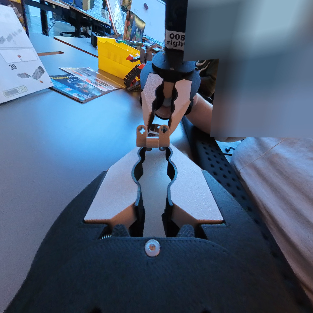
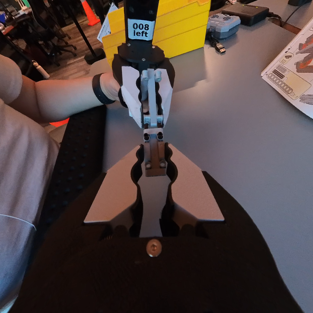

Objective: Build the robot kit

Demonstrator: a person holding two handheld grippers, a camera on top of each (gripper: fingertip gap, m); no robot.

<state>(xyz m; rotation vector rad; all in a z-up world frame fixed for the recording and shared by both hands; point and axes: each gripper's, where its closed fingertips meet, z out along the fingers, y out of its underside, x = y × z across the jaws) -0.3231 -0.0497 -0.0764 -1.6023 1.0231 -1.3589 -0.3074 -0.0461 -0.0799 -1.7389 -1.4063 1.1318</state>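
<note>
Above the grey table (image 2: 220, 135), my 2 grippers, left gripper (image 1: 153, 149) and right gripper (image 2: 153, 144), are each clamping a grey toy-brick piece (image 2: 154, 159) tip to tip, and any misalignment is risking a slip.

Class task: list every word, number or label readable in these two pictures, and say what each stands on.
I do not copy out writing; these things bear it:
White label on the right claw's handle: clear print.
White sticker on the left claw's handle: clear print.
Open instruction page: a bold number.
Blue booklet: blurred.
Instruction sheet: codes too small.
White tag by the yellow box: too small.
</note>
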